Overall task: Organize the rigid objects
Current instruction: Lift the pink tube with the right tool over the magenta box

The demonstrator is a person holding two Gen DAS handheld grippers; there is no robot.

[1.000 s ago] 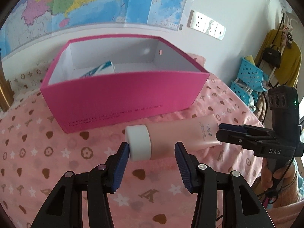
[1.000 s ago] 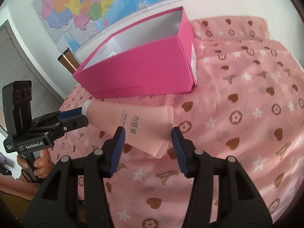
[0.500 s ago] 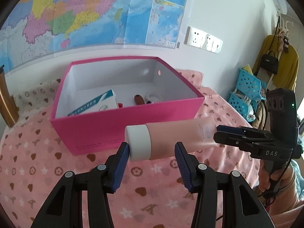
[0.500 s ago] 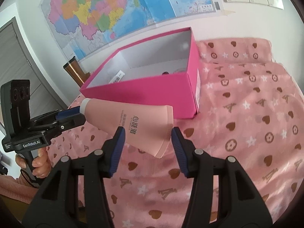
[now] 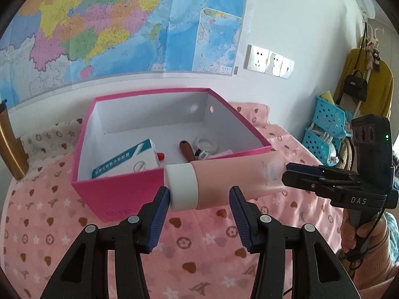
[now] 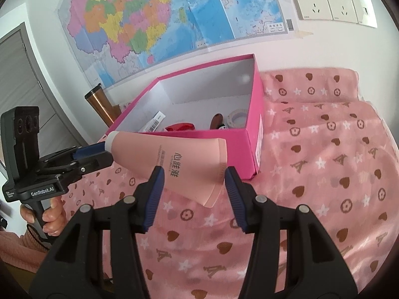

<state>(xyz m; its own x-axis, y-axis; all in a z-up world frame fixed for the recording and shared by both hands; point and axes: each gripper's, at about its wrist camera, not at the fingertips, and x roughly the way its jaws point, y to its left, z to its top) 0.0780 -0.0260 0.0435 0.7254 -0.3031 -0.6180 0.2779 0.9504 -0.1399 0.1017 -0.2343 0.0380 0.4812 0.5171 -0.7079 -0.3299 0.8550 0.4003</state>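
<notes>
Pink plastic squeeze tube with white cap (image 5: 219,182) held in air, front of open magenta cardboard box (image 5: 119,194), 12 o'clock from both. Left hand-held gripper (image 5: 199,200) clamped on cap end, right hand-held gripper (image 6: 193,182) clamped on flat crimped tail. Pink patterned cloth (image 6: 324,174) underneath

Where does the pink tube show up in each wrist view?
Left wrist: pink tube centre, white cap toward the left gripper, in front of the pink box.
Right wrist: tube centre-left, flat end toward the right gripper.
Shared landmark: the wall map behind the box.
</notes>
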